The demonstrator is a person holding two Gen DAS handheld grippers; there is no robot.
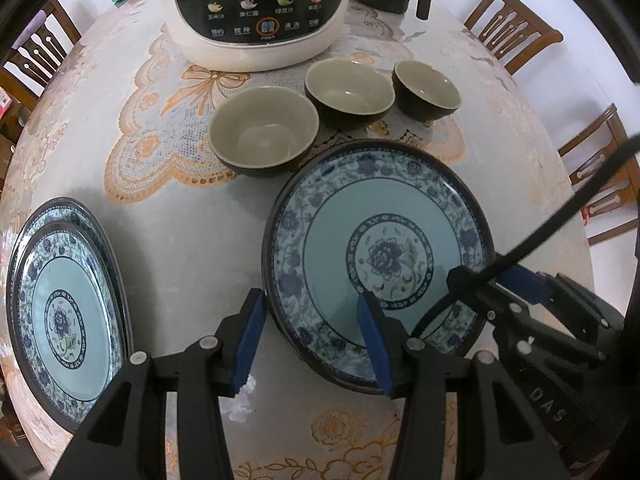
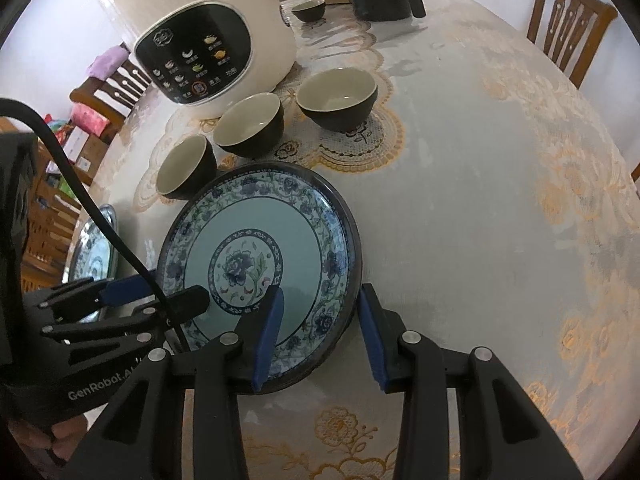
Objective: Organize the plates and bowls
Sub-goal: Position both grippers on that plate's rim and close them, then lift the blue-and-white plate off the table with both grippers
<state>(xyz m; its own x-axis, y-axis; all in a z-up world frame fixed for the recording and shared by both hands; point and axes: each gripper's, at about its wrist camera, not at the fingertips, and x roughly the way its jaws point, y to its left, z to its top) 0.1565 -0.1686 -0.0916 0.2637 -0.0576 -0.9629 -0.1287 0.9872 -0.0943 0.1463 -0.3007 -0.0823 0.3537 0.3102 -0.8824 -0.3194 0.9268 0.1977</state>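
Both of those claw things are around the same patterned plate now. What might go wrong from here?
The left gripper and right gripper each straddle an opposite edge of the plate, so an uneven lift might tilt it and let it slip. The nearest bowl sits right at the plate's far rim and might get knocked. A black cable hangs over the plate and might snag.

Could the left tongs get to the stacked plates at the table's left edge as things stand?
Probably yes. The left tongs straddle the near rim of the single plate without visibly gripping it, and bare tablecloth lies between them and the stacked plates. The bowls sit farther back.
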